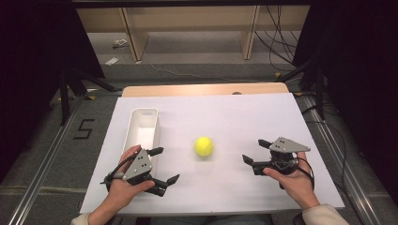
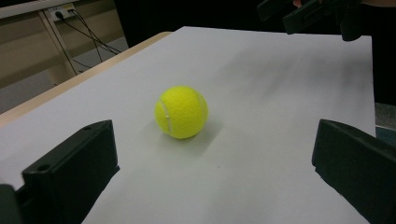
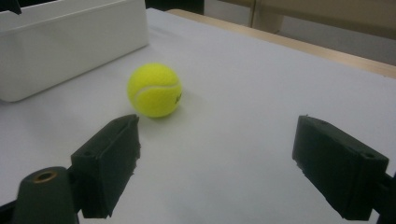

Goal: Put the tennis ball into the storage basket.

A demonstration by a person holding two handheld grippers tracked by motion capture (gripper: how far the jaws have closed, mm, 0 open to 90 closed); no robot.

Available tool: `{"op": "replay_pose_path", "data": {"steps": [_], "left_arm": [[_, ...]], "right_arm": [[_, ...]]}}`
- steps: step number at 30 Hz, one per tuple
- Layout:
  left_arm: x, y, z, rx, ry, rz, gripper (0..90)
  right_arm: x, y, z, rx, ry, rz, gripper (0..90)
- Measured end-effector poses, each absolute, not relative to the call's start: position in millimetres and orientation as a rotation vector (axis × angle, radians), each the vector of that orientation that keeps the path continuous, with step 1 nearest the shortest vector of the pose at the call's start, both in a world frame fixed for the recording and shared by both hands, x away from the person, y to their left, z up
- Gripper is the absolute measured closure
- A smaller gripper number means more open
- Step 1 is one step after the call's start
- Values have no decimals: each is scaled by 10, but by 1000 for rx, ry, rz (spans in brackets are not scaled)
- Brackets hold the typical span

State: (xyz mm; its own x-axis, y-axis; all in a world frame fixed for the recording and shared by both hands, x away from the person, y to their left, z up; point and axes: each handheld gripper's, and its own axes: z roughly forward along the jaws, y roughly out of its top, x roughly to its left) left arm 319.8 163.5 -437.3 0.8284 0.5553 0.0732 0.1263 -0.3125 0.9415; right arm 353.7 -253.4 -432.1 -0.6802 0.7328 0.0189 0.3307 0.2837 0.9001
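A yellow tennis ball (image 1: pixel 204 146) rests on the white table sheet (image 1: pixel 211 117), between the two hands. My left gripper (image 1: pixel 165 165) stands open at the lower left, its jaws pointing toward the ball (image 2: pixel 181 112) from a short way off. My right gripper (image 1: pixel 256 151) is open at the lower right, jaws facing left toward the ball (image 3: pixel 154 90), nothing between them. A long white bin (image 1: pixel 143 129) lies left of the ball, just beyond the left hand; its side wall (image 3: pixel 70 44) shows behind the ball in the right gripper view.
The wooden table edge (image 1: pixel 202 89) runs along the far side of the sheet. Beyond it are the floor, cables and wooden shelf legs (image 1: pixel 133 37). Dark stands flank the table on both sides.
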Motion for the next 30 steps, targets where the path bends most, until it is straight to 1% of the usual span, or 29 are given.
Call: {"op": "replay_pose_path", "data": {"steps": [13,30], "left_arm": [[3190,1629,-4375,1872,509,469,0],[3188,1623,-4376,1881,506,470,0]], "right_arm": [[3534,-2509,-4326,950,2175,1361,158],[3629,-2309,-4336,917,2205,1366,159]]}}
